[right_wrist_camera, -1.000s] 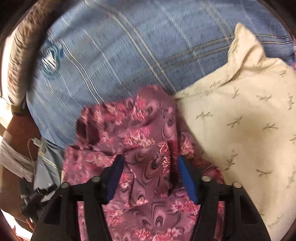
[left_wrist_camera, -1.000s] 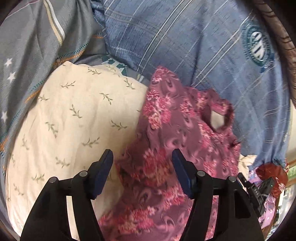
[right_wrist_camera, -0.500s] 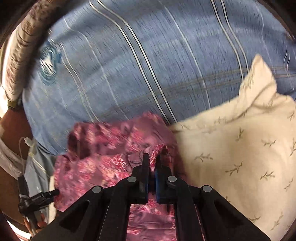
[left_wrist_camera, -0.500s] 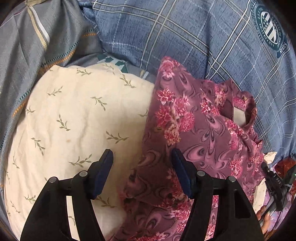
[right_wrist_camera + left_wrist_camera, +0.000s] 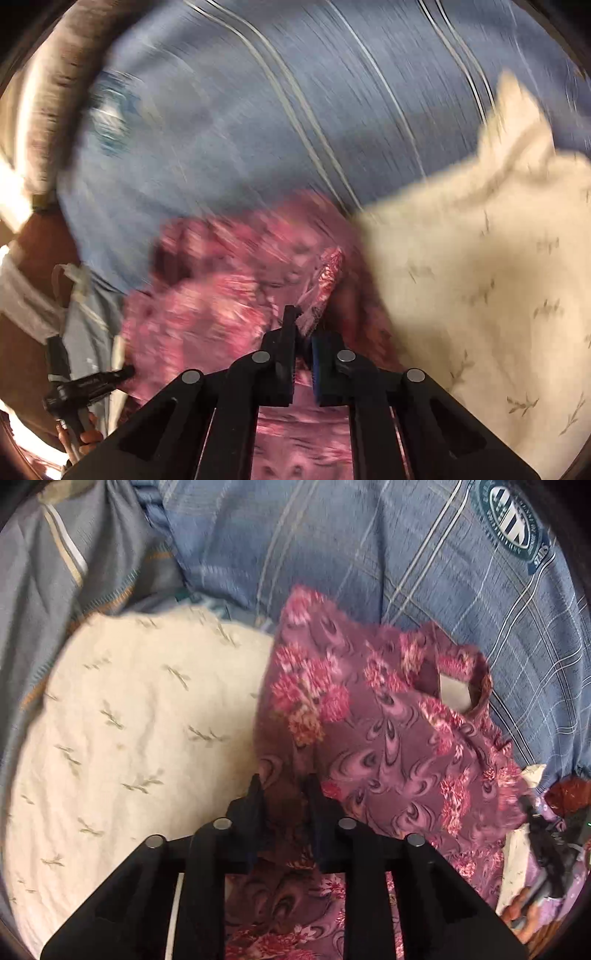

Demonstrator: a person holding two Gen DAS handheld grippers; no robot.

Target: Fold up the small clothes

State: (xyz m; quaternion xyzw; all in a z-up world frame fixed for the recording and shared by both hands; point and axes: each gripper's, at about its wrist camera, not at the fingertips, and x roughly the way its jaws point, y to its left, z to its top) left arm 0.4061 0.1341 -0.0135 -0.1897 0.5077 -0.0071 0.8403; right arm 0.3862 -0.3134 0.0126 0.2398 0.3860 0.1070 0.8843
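A small purple garment with pink flowers (image 5: pixel 391 738) lies crumpled on a blue plaid sheet, its neck opening toward the right. My left gripper (image 5: pixel 283 794) is shut on a fold at the garment's near left edge. In the right wrist view the same garment (image 5: pixel 221 306) is blurred by motion, and my right gripper (image 5: pixel 303 328) is shut on a raised fold of it.
A cream pillow with a leaf print (image 5: pixel 129 738) lies left of the garment and also shows in the right wrist view (image 5: pixel 480 277). The blue plaid sheet (image 5: pixel 369 554) with a round logo (image 5: pixel 515 520) covers the far side. A grey striped cloth (image 5: pixel 55 572) sits far left.
My left gripper has closed on the garment's near edge. My right gripper, shut half a second ago, keeps its fold and is moving fast, blurring its view.
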